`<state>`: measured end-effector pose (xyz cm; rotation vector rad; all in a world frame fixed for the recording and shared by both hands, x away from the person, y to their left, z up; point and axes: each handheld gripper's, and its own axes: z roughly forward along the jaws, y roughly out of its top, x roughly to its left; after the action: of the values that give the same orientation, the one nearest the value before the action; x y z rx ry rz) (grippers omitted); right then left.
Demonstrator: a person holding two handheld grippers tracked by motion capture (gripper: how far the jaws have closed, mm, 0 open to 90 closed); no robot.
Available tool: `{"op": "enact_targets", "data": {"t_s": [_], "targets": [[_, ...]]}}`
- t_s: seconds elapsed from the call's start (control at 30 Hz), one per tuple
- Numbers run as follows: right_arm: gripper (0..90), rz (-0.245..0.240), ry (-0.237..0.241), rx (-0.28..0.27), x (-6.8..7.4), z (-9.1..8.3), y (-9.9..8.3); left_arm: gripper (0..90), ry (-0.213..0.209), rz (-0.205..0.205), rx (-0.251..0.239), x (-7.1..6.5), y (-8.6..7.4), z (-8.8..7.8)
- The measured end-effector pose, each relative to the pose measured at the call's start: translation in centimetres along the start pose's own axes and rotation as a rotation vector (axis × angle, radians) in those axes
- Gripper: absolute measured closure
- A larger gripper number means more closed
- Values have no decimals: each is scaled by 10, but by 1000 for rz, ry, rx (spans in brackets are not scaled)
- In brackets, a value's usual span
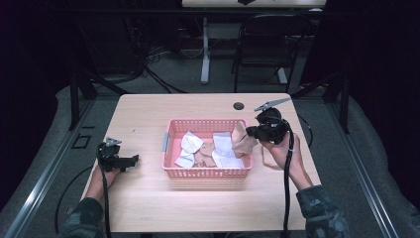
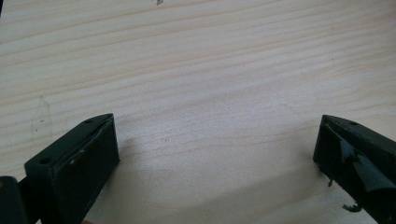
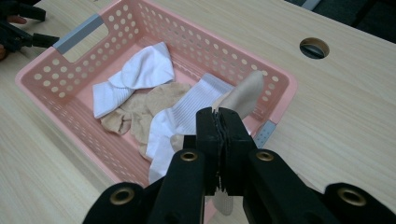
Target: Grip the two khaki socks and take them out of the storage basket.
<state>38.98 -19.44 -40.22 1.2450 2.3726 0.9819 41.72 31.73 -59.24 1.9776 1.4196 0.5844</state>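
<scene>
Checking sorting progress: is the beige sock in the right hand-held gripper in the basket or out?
Partly out: the beige sock hangs over the pink basket rim, pinched by the right hand-held gripper.

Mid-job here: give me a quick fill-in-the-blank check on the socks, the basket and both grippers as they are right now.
1. The right gripper is shut on a ____ sock.
2. The socks lie in a ____ basket.
3. The left gripper has its jaws ____ above the bare table.
4. That sock hangs over the basket's ____ end in the high view.

Missing words: beige; pink; open; right

Socks point(image 1: 213, 151) lie in the basket point(image 1: 205, 173) mid-table point(image 1: 148, 208), left tool point(image 1: 132, 161) left, right tool point(image 1: 249, 132) right.
</scene>
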Motion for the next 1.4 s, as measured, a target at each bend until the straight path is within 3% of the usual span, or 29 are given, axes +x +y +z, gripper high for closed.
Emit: {"op": "enact_targets", "data": {"t_s": [0.6,1.03,1.4], "targets": [[876,4,-40,-30,-8,-25,5,0,0,1,-1,0,0,0],[876,59,-78,-80,-33,-53,-9,0,-2,2,1,0,0,0],[876,94,-100,-66,-49,-57,-22,0,-2,2,1,0,0,0]]}}
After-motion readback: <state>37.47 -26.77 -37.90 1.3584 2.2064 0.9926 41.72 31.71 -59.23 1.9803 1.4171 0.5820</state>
